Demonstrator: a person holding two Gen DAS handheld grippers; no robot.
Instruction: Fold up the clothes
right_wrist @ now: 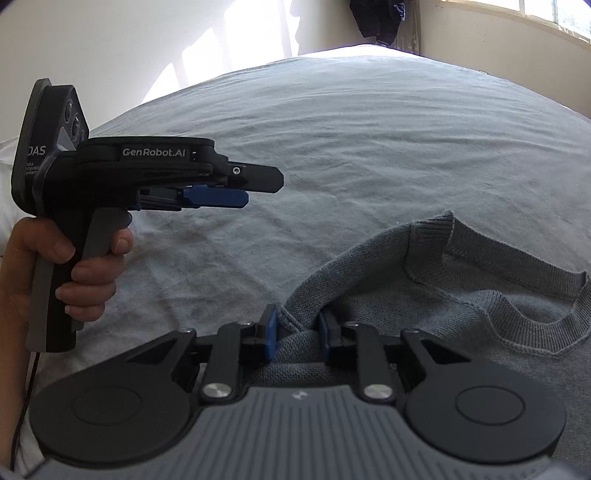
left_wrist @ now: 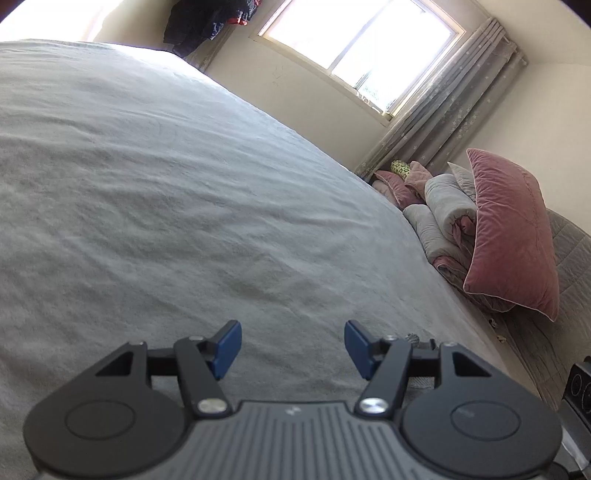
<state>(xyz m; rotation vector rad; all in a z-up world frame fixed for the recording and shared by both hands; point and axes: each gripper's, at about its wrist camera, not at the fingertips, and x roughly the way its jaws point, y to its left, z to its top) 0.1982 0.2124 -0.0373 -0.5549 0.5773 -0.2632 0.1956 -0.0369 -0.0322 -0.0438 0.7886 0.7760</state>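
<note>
The grey knitted sweater (right_wrist: 461, 295) lies on the pale grey bed sheet (right_wrist: 369, 147), at the near edge of the bed, its ribbed neckline (right_wrist: 517, 273) facing up and spread open. It is the landmark here. The right gripper (right_wrist: 297, 332) sits at the near-left rim of the sweater, just beside the neckline, and its blue pads (right_wrist: 271, 334) are pinched on a bunched fold of the knit at the shoulder; the fabric rises between them in a small ridge. That grip looks chosen so the shoulder can be lifted or drawn across for a fold while the collar keeps its shape.

The left gripper (right_wrist: 243, 192) hangs above bare sheet, well to the left of the sweater and touching nothing. A hand (right_wrist: 74, 266) wraps its handle. In its own wrist view the left gripper (left_wrist: 293, 345) has its jaws standing apart with only sheet showing between them, so it holds nothing. It probably waits with jaws parted so it can take a matching point on the garment, since a two-handed fold needs a second anchor.

Far from the sweater, at the head of the bed, a pink velvet pillow (left_wrist: 509, 236) leans against rolled grey bedding (left_wrist: 443, 206), under a window (left_wrist: 362, 40) with grey curtains (left_wrist: 454, 110). Dark clothes (left_wrist: 207, 18) hang in the far corner. The fold appears only just begun: the sweater lies mostly flat and unfolded.
</note>
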